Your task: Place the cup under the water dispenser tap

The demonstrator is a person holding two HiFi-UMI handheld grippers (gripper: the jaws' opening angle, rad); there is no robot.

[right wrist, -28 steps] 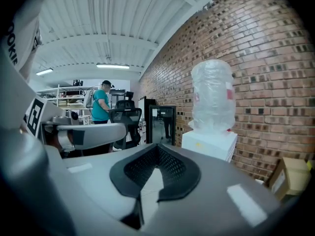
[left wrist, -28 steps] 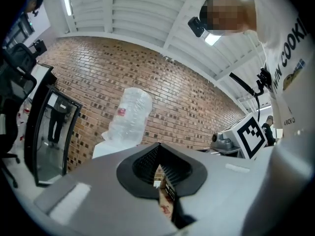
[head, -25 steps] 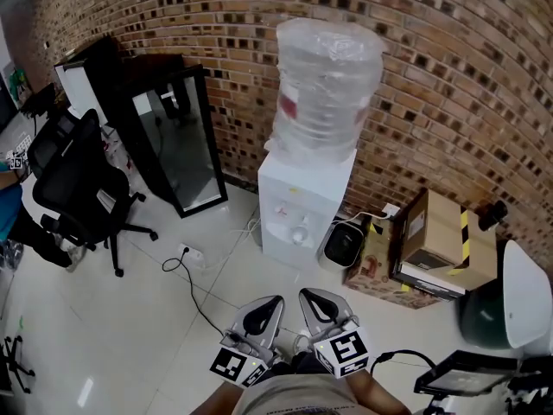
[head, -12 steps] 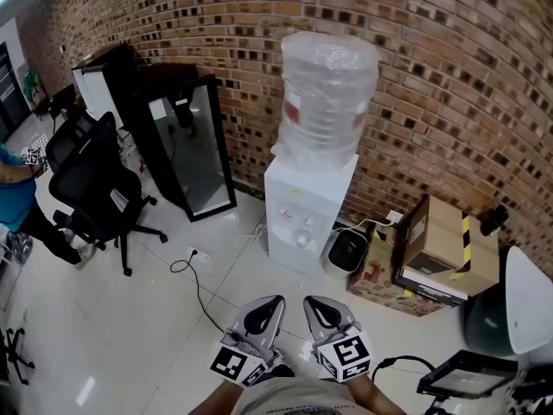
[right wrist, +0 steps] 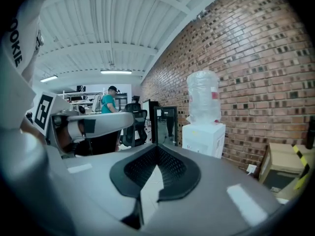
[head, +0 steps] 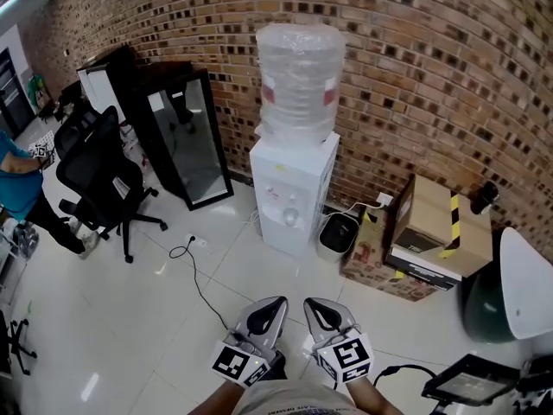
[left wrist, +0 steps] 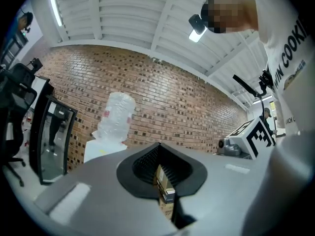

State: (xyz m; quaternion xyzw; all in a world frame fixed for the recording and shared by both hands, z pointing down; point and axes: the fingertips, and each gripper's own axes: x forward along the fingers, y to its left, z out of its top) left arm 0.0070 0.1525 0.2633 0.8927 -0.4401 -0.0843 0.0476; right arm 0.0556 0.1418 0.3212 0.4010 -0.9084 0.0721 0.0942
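Head view: the left gripper and right gripper are hovering side by side, with the dispenser standing well ahead of them. Left gripper view: its jaws are sitting together, empty, dispenser ahead-left. Right gripper view: its jaws are sitting closed, empty, dispenser ahead-right.

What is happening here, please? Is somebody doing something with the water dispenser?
A person holds a tool in each hand, low in front of the body: the left tool and the right tool. Both are shut and hold nothing. They point toward the water dispenser, which stands across the floor against the brick wall with a big bottle on top. No cup shows in any view, so nothing has been placed at the dispenser yet.
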